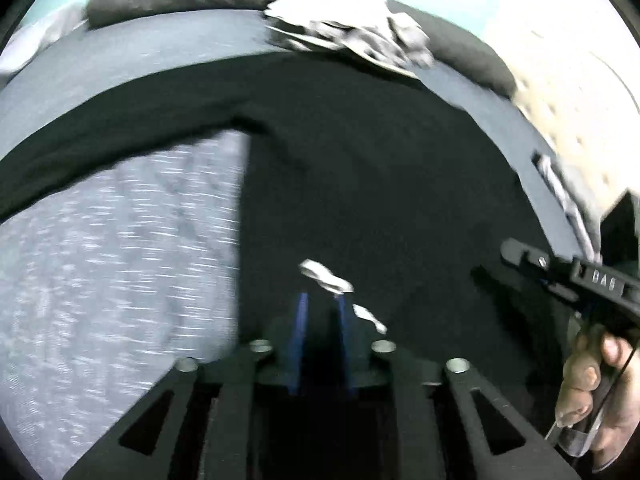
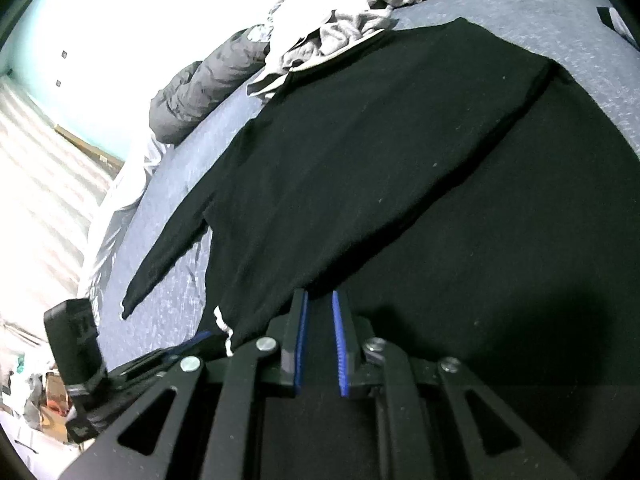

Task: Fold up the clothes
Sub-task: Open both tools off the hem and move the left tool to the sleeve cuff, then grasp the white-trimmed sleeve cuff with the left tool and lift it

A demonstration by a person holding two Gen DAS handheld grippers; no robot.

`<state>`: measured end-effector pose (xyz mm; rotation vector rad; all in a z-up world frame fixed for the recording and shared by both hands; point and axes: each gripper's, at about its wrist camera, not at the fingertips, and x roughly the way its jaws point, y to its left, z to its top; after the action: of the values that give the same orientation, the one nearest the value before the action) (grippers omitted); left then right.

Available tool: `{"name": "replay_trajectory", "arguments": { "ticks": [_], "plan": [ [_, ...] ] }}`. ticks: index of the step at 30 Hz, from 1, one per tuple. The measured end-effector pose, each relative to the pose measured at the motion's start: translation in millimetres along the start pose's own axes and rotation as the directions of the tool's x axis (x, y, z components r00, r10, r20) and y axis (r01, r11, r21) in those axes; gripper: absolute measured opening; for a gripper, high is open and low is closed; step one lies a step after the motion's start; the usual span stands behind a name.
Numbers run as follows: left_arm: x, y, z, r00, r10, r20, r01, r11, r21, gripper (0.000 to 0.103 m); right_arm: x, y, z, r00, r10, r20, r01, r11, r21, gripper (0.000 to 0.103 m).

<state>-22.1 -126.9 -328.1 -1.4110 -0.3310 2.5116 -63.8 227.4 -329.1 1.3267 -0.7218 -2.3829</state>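
A black long-sleeved garment point(image 1: 360, 168) lies spread on a blue-grey bed point(image 1: 120, 264), one sleeve stretched out to the left point(image 2: 168, 248). My left gripper point(image 1: 320, 300) is shut on the garment's near edge, by a white label point(image 1: 326, 276). My right gripper point(image 2: 319, 300) is shut on a black fold point(image 2: 360, 184) that it has drawn up over the garment's body. The right gripper also shows at the right of the left wrist view point(image 1: 560, 276), held by a hand. The left gripper shows at the lower left of the right wrist view point(image 2: 120, 368).
A heap of grey and white clothes point(image 2: 340, 20) lies at the far edge of the bed, next to a rolled dark grey duvet point(image 2: 200, 92). A pale floor point(image 2: 40, 200) lies beyond the bed's left side, with clutter point(image 2: 36, 400) near it.
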Motion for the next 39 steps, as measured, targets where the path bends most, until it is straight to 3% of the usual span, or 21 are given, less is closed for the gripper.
{"name": "replay_trajectory", "arguments": {
  "ticks": [4, 7, 9, 12, 17, 20, 24, 27, 32, 35, 38, 39],
  "plan": [
    [-23, 51, 8, 0.998, 0.044, 0.047, -0.036, 0.988, -0.149, 0.059, -7, -7, 5, 1.000, 0.017, 0.026, -0.017, 1.000, 0.010, 0.014],
    [-32, 83, 20, 0.994, 0.093, 0.063, -0.076, 0.970, -0.232, 0.059, -13, -12, 8, 0.999, 0.023, 0.044, -0.024, 1.000, 0.015, 0.029],
    [-42, 108, 26, 0.987, 0.144, 0.074, -0.119, 0.955, -0.270, 0.062, -17, -15, 10, 0.998, 0.028, 0.055, -0.029, 0.999, 0.017, 0.029],
    [-53, 151, 38, 0.978, 0.181, 0.104, -0.128, 0.913, -0.387, 0.073, -23, -20, 13, 0.997, 0.034, 0.072, -0.036, 0.999, 0.021, 0.029],
    [-72, 223, 46, 0.957, 0.266, 0.113, -0.164, 0.822, -0.545, 0.073, -28, -26, 18, 0.995, 0.037, 0.089, -0.039, 0.999, 0.025, 0.029],
    [-74, 255, 42, 0.955, 0.275, 0.111, -0.148, 0.766, -0.625, 0.073, -29, -26, 20, 0.995, 0.035, 0.092, -0.037, 0.999, 0.014, 0.029],
    [-75, 279, 40, 0.950, 0.276, 0.148, -0.113, 0.743, -0.660, 0.073, -29, -26, 22, 0.995, 0.031, 0.099, -0.031, 1.000, 0.001, 0.030],
    [-78, 300, 36, 0.941, 0.268, 0.206, -0.047, 0.706, -0.706, 0.073, -26, -26, 22, 0.995, 0.029, 0.093, -0.029, 1.000, -0.005, 0.031],
    [-77, 316, 40, 0.930, 0.284, 0.231, -0.029, 0.687, -0.726, 0.073, -26, -26, 24, 0.995, 0.022, 0.100, -0.020, 1.000, -0.019, 0.031],
    [-74, 317, 50, 0.928, 0.301, 0.221, -0.060, 0.705, -0.707, 0.072, -27, -28, 24, 0.994, 0.017, 0.109, -0.015, 1.000, -0.013, 0.031],
    [-71, 319, 59, 0.924, 0.320, 0.209, -0.094, 0.721, -0.687, 0.054, -27, -31, 23, 0.994, 0.012, 0.109, -0.011, 1.000, -0.007, 0.031],
    [-71, 319, 60, 0.925, 0.320, 0.206, -0.098, 0.723, -0.683, 0.041, -26, -31, 23, 0.994, 0.011, 0.108, -0.010, 1.000, -0.007, 0.031]
  ]
}}
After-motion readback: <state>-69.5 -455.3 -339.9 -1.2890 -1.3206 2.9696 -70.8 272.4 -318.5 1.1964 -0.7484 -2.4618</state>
